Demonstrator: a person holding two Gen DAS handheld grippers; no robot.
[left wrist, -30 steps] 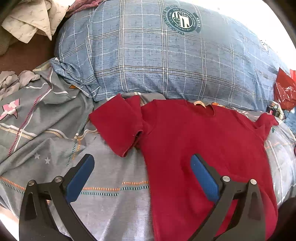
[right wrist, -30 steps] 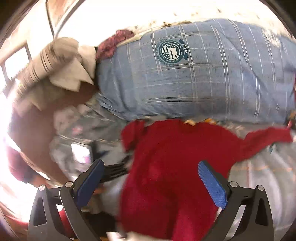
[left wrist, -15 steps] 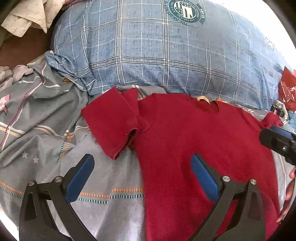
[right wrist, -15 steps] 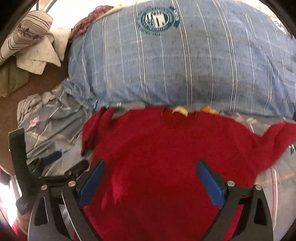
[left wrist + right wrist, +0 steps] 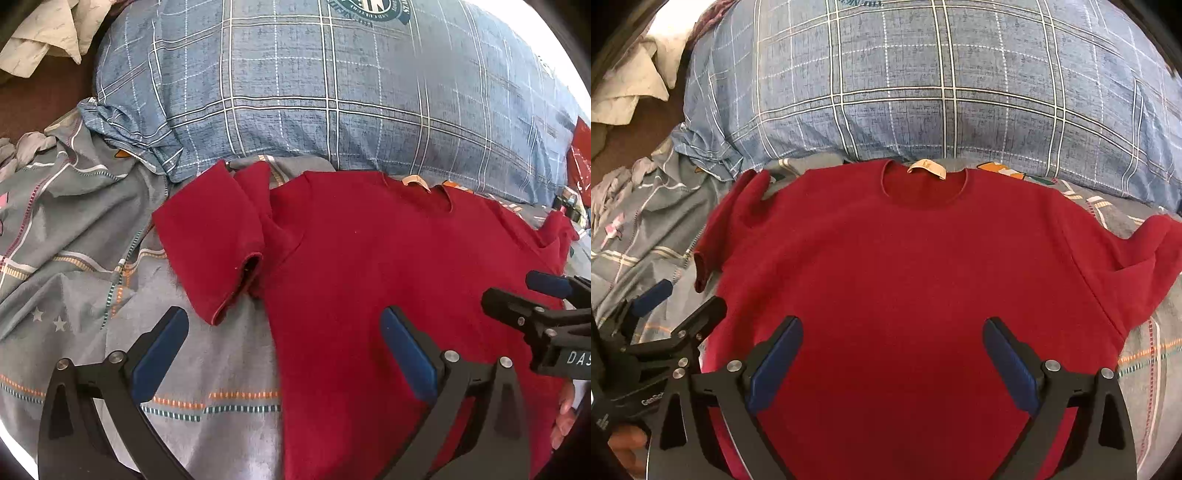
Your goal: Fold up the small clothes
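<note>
Red T-shirt (image 5: 905, 266) lies flat on grey bedsheet (image 5: 92, 258).

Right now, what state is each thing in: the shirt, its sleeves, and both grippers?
Shirt: spread flat on the bedsheet, unfolded, collar toward the pillow.
Left sleeve: spread out to the side, creased at the shoulder.
Right sleeve: out to the side, rumpled.
Left gripper: jaws open, holding nothing.
Right gripper: jaws open, over the shirt's body, holding nothing.
</note>
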